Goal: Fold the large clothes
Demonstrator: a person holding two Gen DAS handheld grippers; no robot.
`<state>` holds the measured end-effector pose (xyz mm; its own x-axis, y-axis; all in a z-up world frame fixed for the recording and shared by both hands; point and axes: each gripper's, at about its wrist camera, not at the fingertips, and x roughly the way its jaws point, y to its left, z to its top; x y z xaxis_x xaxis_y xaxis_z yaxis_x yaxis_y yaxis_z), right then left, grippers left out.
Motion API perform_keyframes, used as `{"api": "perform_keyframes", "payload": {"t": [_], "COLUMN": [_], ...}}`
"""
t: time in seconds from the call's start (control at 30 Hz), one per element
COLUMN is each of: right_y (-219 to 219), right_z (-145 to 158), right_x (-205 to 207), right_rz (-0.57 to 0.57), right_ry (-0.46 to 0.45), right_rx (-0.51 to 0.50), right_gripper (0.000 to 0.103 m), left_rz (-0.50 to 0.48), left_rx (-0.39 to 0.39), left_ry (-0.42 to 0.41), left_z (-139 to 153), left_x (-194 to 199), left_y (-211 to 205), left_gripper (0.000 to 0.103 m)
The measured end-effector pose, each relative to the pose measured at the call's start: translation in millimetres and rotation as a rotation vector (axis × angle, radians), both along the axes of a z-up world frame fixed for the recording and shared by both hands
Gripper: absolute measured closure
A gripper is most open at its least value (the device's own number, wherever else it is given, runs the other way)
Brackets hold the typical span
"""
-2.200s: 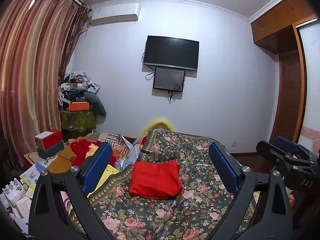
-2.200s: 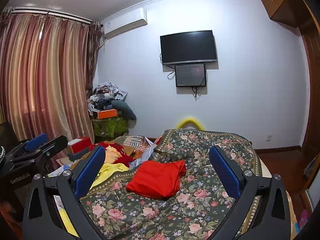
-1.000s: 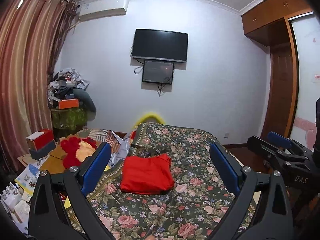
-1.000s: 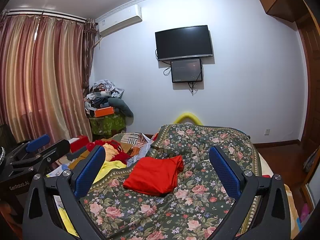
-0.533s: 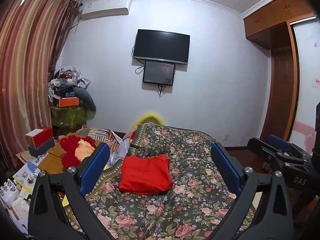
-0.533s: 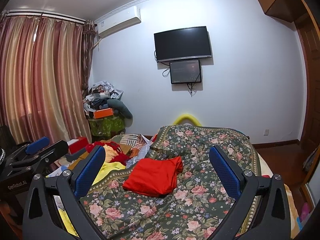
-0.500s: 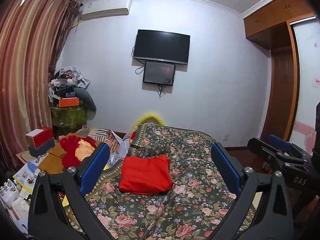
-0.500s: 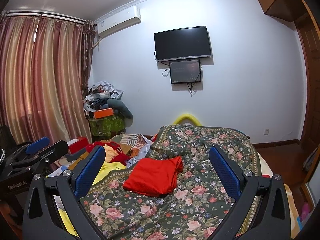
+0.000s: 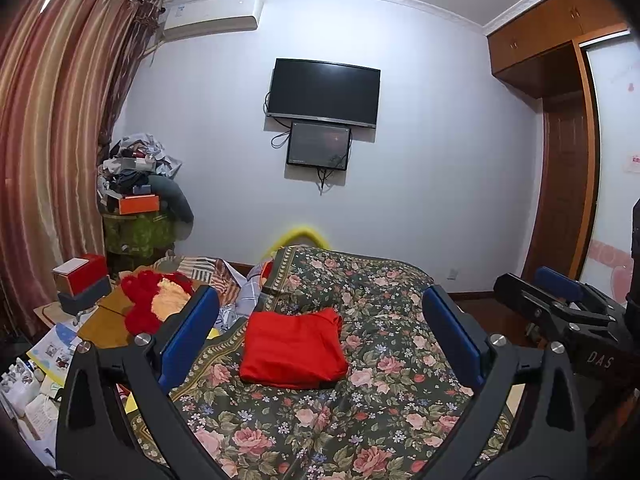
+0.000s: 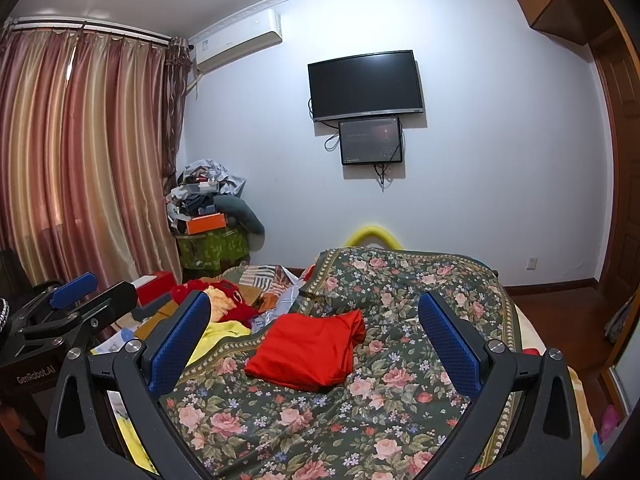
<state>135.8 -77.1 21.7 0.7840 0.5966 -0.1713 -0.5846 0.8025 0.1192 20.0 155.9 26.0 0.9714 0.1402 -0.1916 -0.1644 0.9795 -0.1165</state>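
Red garment (image 9: 294, 348) lies folded into a compact rectangle on the floral bedspread (image 9: 384, 396), roughly mid-bed, edges fairly square; one end looks bunched and thicker in the right wrist view. Nothing is touching it.

Left gripper (image 9: 320, 332): jaws wide apart, empty, held above the near part of the bedspread and well back from the red garment. Right gripper (image 10: 314, 340): jaws likewise spread wide, holding nothing, also back from the garment and raised. Each gripper shows at the edge of the other's view, so the two sit side by side, both facing across the bed toward the wall TV (image 9: 323, 92).

Beside the bedspread, on the curtain side of the red garment: a loose heap of clothes (image 10: 224, 312), with red, yellow and patterned pieces, unfolded. Further beyond the garment on that side, a cluttered stack with an orange box (image 9: 139, 204).

Judgement on step: the fold of this piece appears finished, and the grippers are clear of it. The task seems to sit between items.

Next move likely calls for either tidying the bunched end of the red garment or reaching to the heap beside the bedspread for a fresh piece. The latter needs one gripper to swing toward the curtain side, drop low, and pinch a single layer, not a clump. The bedspread offers free room in front of the red garment for spreading.
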Motion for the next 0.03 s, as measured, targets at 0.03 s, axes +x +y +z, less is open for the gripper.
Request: {"api": "perform_keyframes", "payload": {"t": [0.03], "right_y": [0.2], "right_z": [-0.2], "right_x": [0.2], "right_rz": [0.001], "right_ry": [0.001], "right_rx": [0.0], "right_gripper": [0.0], "left_rz": [0.0], "left_rx": [0.001], "left_ry": [0.003], "left_z": [-0.2], "left_x": [0.1], "left_y": [0.5], "left_gripper": [0.001]}}
